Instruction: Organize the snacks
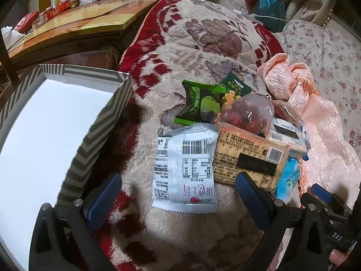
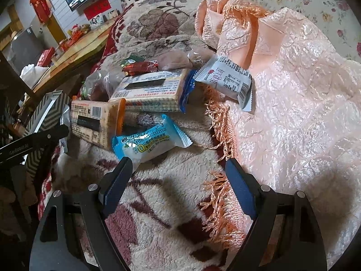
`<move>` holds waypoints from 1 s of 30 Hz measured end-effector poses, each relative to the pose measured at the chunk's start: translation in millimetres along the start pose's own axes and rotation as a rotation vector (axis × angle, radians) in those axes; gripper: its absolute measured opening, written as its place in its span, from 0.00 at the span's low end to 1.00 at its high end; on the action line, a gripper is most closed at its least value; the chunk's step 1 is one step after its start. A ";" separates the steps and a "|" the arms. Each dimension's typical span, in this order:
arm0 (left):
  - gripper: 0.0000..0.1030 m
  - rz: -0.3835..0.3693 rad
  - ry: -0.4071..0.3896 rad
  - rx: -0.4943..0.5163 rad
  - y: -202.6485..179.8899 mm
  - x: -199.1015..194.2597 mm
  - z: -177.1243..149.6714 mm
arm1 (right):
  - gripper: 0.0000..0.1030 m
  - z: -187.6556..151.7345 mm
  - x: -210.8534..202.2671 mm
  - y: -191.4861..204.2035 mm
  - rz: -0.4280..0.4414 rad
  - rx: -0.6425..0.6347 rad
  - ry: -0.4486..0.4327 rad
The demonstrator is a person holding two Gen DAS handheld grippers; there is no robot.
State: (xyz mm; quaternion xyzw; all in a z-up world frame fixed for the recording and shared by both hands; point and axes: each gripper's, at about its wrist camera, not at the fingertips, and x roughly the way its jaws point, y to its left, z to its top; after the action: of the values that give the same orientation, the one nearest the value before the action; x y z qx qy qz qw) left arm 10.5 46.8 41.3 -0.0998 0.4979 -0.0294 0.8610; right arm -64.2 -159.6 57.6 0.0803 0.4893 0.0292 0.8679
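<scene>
Your left claw (image 1: pixel 178 194) is spread wide w/ nothing between its blue pads (image 1: pixel 103 201), hovering over the fleece blanket (image 1: pixel 203 33) just short of a white snack packet (image 1: pixel 185 167) that lies flat, barcode side up. The packet's lower edge sits roughly btwn the two pads but isn't touched by either. To the left of that claw is the grey-and-white striped box (image 1: pixel 99 122), open top, white inside, nothing visible in it (only part of the interior shows). Right beside the white packet is a yellow cracker pack (image 1: pixel 248 155), and a clear bag of red fruit (image 1: pixel 248 113) rests on its far edge. Behind those, a green packet (image 1: pixel 200 103) lies on the blanket, w/ a second dark green one partly tucked behind it.

Your right claw (image 2: pixel 178 176) is also wide apart and empty, low over the blanket next to the peach fringed cloth (image 2: pixel 293 90). A light blue packet (image 2: pixel 149 144) lies just ahead of its left pad, near it but whether they touch, can't tell. Further on is the blue-edged cracker pack (image 2: pixel 153 90), leaning over the yellow one, and another white packet (image 2: pixel 227 79) sits on the cloth's edge. A small red wrapper (image 2: pixel 140 66) lies at the far end of the pile.
</scene>
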 end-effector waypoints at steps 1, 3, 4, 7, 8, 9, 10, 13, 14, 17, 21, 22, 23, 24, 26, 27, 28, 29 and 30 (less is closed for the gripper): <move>0.98 0.000 -0.001 0.001 0.4 -0.3 -0.1 | 0.82 -0.2 -0.4 -0.2 0.002 -0.001 -0.001; 0.98 0.003 0.000 0.008 -0.5 0.9 0.8 | 0.82 0.0 -0.1 0.1 0.001 -0.005 -0.002; 0.98 0.004 0.002 0.010 -0.7 1.6 1.1 | 0.82 0.1 0.5 -0.1 -0.001 -0.005 0.001; 0.98 0.002 0.001 0.012 -1.4 1.7 1.9 | 0.82 -0.5 2.0 -0.5 -0.002 -0.003 0.007; 0.98 0.004 -0.002 0.011 -1.9 1.1 1.9 | 0.82 -0.3 2.6 -0.5 -0.003 -0.003 0.007; 0.98 0.004 -0.005 0.010 -1.8 0.4 2.2 | 0.82 -0.1 2.5 -0.6 -0.003 -0.004 0.007; 0.98 0.005 -0.008 0.010 -1.8 -0.4 2.2 | 0.82 0.3 2.3 -0.5 -0.001 -0.005 0.005; 0.98 0.009 -0.013 0.014 -2.1 -1.6 1.9 | 0.82 0.3 1.6 0.2 0.001 -0.008 -0.001; 0.98 0.011 -0.014 0.016 -2.6 -1.7 1.7 | 0.82 0.4 1.3 0.5 0.002 -0.011 -0.003; 0.98 0.009 -0.015 0.019 -3.6 -1.5 1.8 | 0.82 1.1 -0.5 1.8 0.003 -0.020 -0.012; 0.98 0.009 -0.020 0.021 -3.8 -2.0 2.2 | 0.82 1.3 -2.7 2.7 0.008 -0.025 -0.021; 0.98 0.008 -0.019 0.022 -4.3 -1.5 2.3 | 0.82 1.3 -2.6 3.0 0.008 -0.028 -0.021; 0.98 0.007 -0.017 0.024 -4.4 -0.7 2.4 | 0.82 1.1 -3.0 3.0 0.008 -0.030 -0.021; 0.98 0.009 -0.016 0.025 -4.3 -0.1 2.1 | 0.82 1.3 -3.0 3.2 0.008 -0.032 -0.021; 0.98 0.012 -0.012 0.022 -3.3 1.6 1.8 | 0.82 1.3 -3.6 3.7 0.009 -0.036 -0.023; 0.96 0.009 -0.007 0.020 -2.4 2.5 1.9 | 0.82 1.5 -3.8 4.4 0.007 -0.039 -0.024; 0.95 0.007 -0.002 0.017 -1.6 3.3 2.2 | 0.82 1.8 -4.1 5.0 0.006 -0.044 -0.026; 0.93 0.005 0.001 0.015 -1.2 4.0 2.4 | 0.82 1.9 -4.2 5.9 0.006 -0.047 -0.027; 0.90 0.003 0.003 0.016 -1.2 4.6 2.7 | 0.82 2.1 -4.7 6.7 0.005 -0.052 -0.028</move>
State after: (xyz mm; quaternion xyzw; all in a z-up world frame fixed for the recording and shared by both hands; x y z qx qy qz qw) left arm 15.2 45.3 38.9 -0.0922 0.4990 -0.0323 0.8611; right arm -64.7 -153.8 63.8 0.0591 0.4758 0.0429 0.8765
